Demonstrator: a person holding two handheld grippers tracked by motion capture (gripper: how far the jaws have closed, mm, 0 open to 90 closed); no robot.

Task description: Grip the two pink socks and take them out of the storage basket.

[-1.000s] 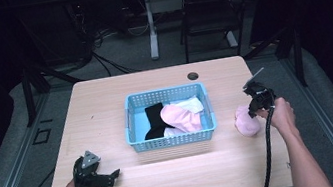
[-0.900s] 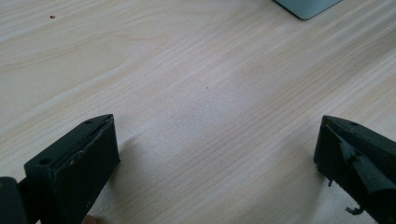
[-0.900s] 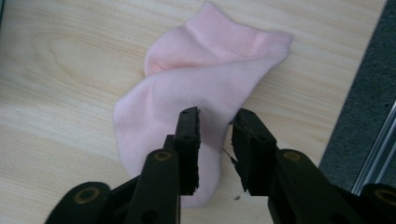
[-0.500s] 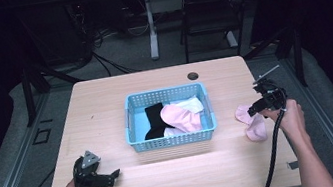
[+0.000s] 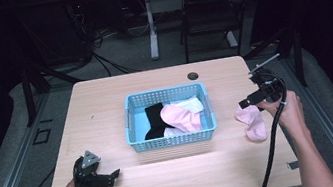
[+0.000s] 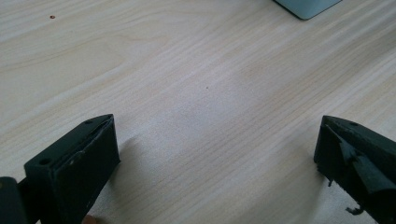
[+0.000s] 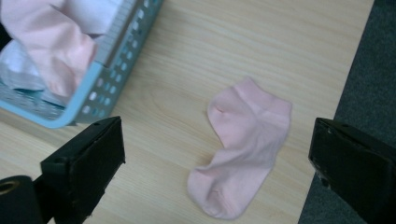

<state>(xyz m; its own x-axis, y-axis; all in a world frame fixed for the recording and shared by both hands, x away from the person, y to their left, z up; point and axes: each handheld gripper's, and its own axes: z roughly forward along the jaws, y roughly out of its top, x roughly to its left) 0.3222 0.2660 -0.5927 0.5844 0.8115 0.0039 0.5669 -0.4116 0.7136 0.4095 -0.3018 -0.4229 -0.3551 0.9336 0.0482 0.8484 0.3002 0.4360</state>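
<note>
On a pale wood table [image 5: 106, 108] ringed by dark floor, one left claw [image 5: 97, 174] rests near the front left corner, jaws wide and empty. One blue basket [image 5: 131, 124] sits mid-table. One pink sock [image 7: 243, 144] lies by the right edge, beneath one wide-open right claw [image 5: 252, 101].

pale pink sock [image 7: 243, 144], light blue basket [image 5: 131, 124] (perforated), black claws.

Table [image 5: 105, 103] with basket [image 5: 131, 124], pink sock [image 5: 252, 123]
</note>
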